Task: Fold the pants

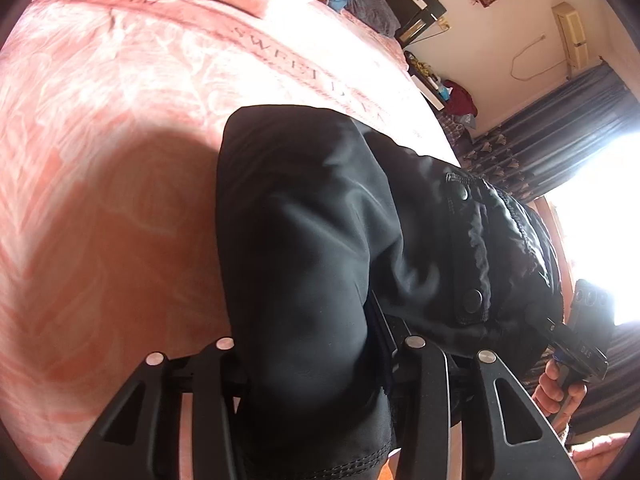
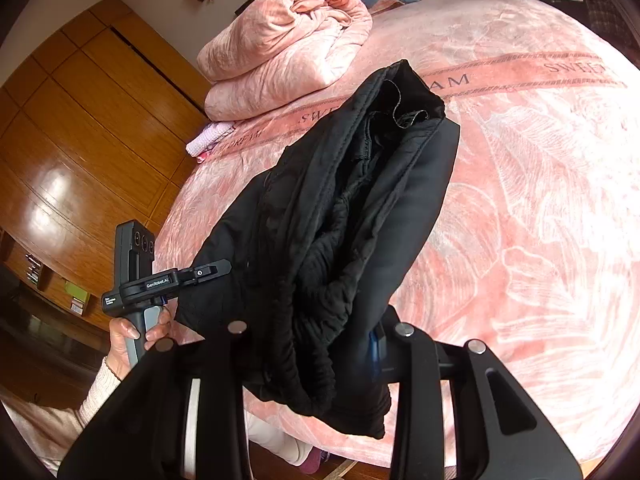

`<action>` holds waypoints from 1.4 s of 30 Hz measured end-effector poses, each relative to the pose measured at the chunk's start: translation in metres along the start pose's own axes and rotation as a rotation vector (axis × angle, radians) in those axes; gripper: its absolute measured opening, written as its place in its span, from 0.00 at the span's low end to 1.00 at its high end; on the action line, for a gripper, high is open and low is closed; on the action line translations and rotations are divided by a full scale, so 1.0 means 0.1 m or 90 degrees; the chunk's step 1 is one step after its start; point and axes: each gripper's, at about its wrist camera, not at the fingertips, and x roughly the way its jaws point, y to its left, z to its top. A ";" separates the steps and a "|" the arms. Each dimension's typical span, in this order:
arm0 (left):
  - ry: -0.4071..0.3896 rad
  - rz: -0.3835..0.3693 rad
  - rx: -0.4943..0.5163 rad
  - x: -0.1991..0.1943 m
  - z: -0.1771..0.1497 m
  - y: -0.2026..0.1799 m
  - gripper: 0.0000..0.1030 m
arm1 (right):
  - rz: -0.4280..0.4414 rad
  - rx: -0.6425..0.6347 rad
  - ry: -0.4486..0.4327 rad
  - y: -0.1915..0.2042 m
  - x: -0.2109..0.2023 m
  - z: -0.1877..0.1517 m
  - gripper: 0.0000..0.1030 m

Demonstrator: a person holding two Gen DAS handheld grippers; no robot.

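Left wrist view: the left gripper [image 1: 316, 364] has its jaws clamped on the black pants [image 1: 320, 216], whose smooth fabric bunches between them and stretches forward over the pink bed [image 1: 100, 128]. A snap-buttoned pocket flap [image 1: 472, 248] shows on the right side of the garment. At the far right, the right gripper [image 1: 560, 332] reaches into the cloth, held by a hand [image 1: 560, 392].

Right wrist view: the right gripper [image 2: 320, 344] has its jaws closed on the pants [image 2: 344, 216] at the gathered waistband, the garment folded lengthwise and hanging just above the bed [image 2: 520, 200]. The left gripper [image 2: 208, 272] grips its left edge. A folded pink quilt [image 2: 280, 44] lies beyond, beside a wooden wardrobe [image 2: 80, 128].
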 end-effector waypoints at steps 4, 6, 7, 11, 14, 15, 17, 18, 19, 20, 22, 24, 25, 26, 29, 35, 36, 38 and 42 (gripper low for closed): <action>-0.019 -0.010 0.023 0.08 0.25 -0.22 0.41 | -0.012 -0.009 -0.019 -0.21 -0.14 0.23 0.32; -0.026 -0.008 0.030 0.13 0.36 -0.29 0.41 | -0.016 -0.014 -0.023 -0.31 -0.13 0.39 0.32; -0.030 -0.006 0.034 0.19 0.45 -0.35 0.41 | -0.017 -0.016 -0.024 -0.38 -0.11 0.47 0.32; -0.038 0.011 0.038 0.42 0.67 -0.42 0.41 | -0.016 0.002 -0.013 -0.72 0.09 0.75 0.32; -0.020 0.033 0.028 0.68 0.78 -0.39 0.41 | -0.013 0.029 0.012 -1.02 0.33 0.82 0.33; -0.006 0.045 0.023 0.77 0.79 -0.35 0.41 | -0.012 0.038 0.024 -1.10 0.42 0.81 0.33; -0.001 0.054 0.025 0.93 0.81 -0.37 0.44 | -0.030 0.058 0.046 -1.30 0.57 0.76 0.35; -0.005 0.051 0.030 0.94 0.79 -0.37 0.47 | -0.027 0.065 0.051 -1.38 0.62 0.73 0.37; -0.006 0.048 0.033 0.95 0.77 -0.35 0.49 | -0.014 0.079 0.049 -1.48 0.64 0.69 0.39; -0.003 0.047 0.034 0.96 0.76 -0.34 0.54 | 0.001 0.098 0.045 -1.56 0.64 0.64 0.41; 0.001 0.052 0.035 0.99 0.72 -0.31 0.61 | 0.017 0.112 0.042 -1.66 0.66 0.55 0.48; 0.001 0.060 0.037 0.99 0.69 -0.29 0.69 | 0.006 0.112 0.039 -1.65 0.72 0.51 0.59; -0.002 0.067 0.037 0.98 0.68 -0.28 0.70 | 0.001 0.112 0.038 -1.67 0.69 0.47 0.62; -0.004 0.072 0.039 0.97 0.66 -0.28 0.73 | 0.001 0.111 0.033 -1.67 0.68 0.44 0.62; -0.018 0.111 0.048 0.88 0.61 -0.27 0.83 | -0.008 0.121 0.014 -1.66 0.60 0.33 0.69; -0.040 0.178 0.045 0.55 0.43 -0.21 0.95 | -0.123 0.105 -0.022 -1.47 0.28 0.11 0.75; -0.045 0.190 0.044 0.48 0.37 -0.21 0.95 | -0.167 0.097 -0.030 -1.38 0.26 0.10 0.81; -0.059 0.223 0.047 0.36 0.27 -0.25 0.96 | -0.245 0.073 -0.048 -1.19 0.21 0.05 0.83; -0.056 0.285 0.076 0.22 0.08 -0.43 0.96 | -0.329 0.034 -0.083 -0.84 0.10 -0.10 0.89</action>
